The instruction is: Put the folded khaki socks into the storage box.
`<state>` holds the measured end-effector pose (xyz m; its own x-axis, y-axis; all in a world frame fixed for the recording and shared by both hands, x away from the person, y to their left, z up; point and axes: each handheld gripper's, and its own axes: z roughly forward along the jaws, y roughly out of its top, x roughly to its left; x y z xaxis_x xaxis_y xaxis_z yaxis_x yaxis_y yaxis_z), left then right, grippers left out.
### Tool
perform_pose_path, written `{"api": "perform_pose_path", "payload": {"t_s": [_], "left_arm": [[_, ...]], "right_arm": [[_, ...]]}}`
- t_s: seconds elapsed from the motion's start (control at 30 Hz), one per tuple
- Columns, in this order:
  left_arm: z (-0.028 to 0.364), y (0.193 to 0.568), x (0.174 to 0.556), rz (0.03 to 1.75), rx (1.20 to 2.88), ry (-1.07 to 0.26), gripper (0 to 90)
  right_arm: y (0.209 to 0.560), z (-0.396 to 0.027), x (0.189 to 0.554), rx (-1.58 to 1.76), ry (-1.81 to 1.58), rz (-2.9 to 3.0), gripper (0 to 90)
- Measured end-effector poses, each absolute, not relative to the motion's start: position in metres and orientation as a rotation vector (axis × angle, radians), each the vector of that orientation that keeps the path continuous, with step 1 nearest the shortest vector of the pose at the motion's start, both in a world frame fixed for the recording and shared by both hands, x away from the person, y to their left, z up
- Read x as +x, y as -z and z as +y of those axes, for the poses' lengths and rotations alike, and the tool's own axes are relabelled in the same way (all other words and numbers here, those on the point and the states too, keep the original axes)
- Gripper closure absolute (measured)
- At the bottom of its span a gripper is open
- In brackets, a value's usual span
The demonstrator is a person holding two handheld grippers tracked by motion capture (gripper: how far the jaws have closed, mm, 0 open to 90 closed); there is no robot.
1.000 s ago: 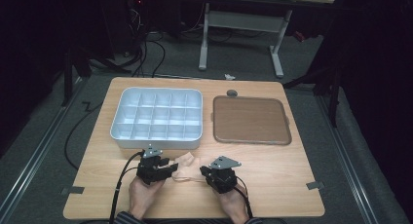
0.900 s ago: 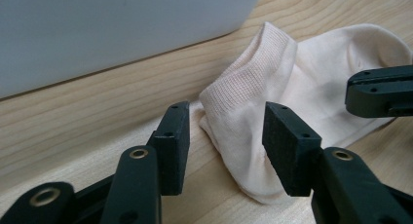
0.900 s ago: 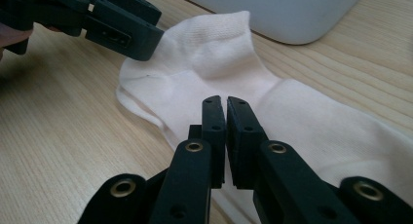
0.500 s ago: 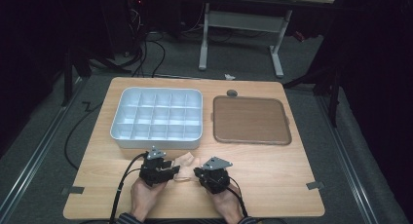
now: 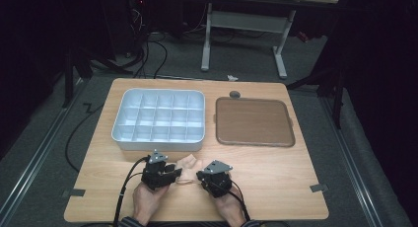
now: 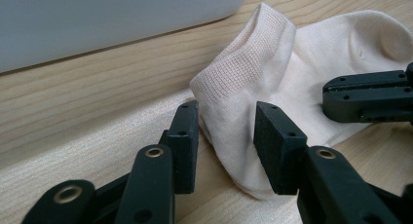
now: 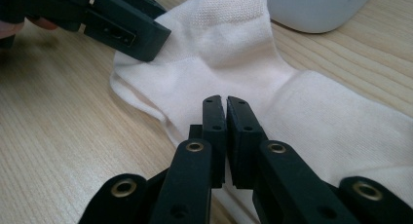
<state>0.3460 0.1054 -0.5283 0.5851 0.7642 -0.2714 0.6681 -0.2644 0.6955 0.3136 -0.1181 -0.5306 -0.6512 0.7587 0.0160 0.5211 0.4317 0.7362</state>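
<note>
A cream sock (image 5: 188,164) lies on the wooden table near its front edge, between my two grippers. My left gripper (image 6: 226,136) straddles the sock's (image 6: 316,53) raised ribbed cuff. Its jaws have just been closing, and a small gap is still visible at the pads. My right gripper (image 7: 225,131) is shut, its pads together on the edge of the sock (image 7: 219,48) near the middle. From above, the left gripper (image 5: 175,174) and the right gripper (image 5: 200,177) point at each other, close together.
A grey compartment tray (image 5: 123,134) stands just behind the sock. A brown flat tray (image 5: 254,121) lies to its right, with a small dark round piece (image 5: 235,94) behind it. Cables trail from both grippers toward the table's front edge.
The right hand has edged a little left toward the sock. The left hand has stayed where it was.
</note>
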Motion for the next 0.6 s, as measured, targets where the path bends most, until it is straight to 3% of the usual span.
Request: {"api": "perform_pose_path", "payload": {"t_s": [0.23,0.6], "left_arm": [[0.1000,0.5283,0.3440,1.129,2.026,-0.201,67.2],[0.0989,0.5314,0.3431,1.133,1.993,-0.167,80.0]], "right_arm": [[0.5309,-0.1172,0.3125,1.082,-1.043,2.369,87.4],[0.5315,-0.1180,0.3125,1.086,-1.052,2.366,87.5]]}}
